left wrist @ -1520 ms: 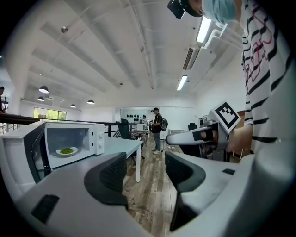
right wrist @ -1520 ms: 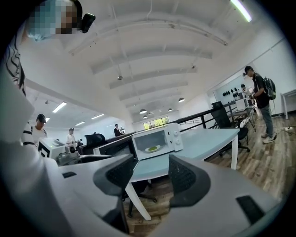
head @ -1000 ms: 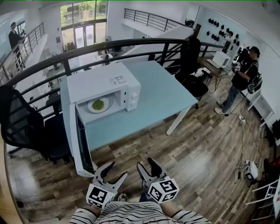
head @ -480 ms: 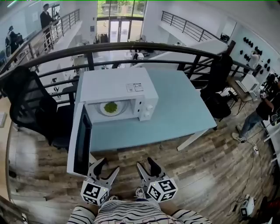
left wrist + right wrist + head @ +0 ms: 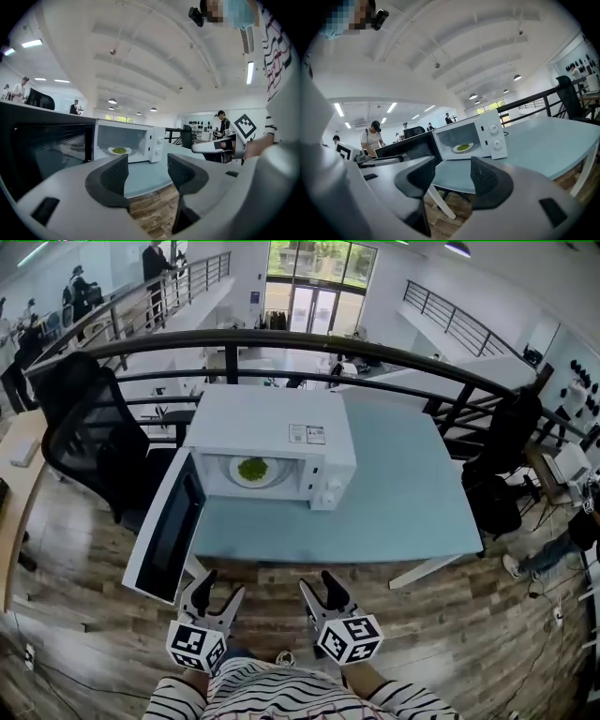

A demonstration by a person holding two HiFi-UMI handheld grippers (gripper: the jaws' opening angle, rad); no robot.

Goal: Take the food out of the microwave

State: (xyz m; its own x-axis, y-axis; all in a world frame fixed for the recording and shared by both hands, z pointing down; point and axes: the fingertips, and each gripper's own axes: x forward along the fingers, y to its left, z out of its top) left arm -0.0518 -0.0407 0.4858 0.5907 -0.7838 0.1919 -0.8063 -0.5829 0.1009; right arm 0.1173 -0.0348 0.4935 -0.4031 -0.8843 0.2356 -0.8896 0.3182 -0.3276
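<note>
A white microwave (image 5: 272,432) stands on a pale blue table (image 5: 412,512), its door (image 5: 167,529) swung wide open to the left. Inside sits a white plate (image 5: 251,471) with green food (image 5: 251,468); the plate also shows in the left gripper view (image 5: 119,151) and the right gripper view (image 5: 463,147). My left gripper (image 5: 214,592) and right gripper (image 5: 320,590) hover low over the wooden floor, well short of the table's near edge. Both are open with nothing between the jaws.
A black office chair (image 5: 89,442) stands left of the table, close to the open door. A dark curved railing (image 5: 375,348) runs behind the table. Another black chair (image 5: 502,474) is at the right. People stand far off in the background.
The head view has swung so the microwave and table now sit more centred and square-on. Both grippers stay low and open, near my body.
</note>
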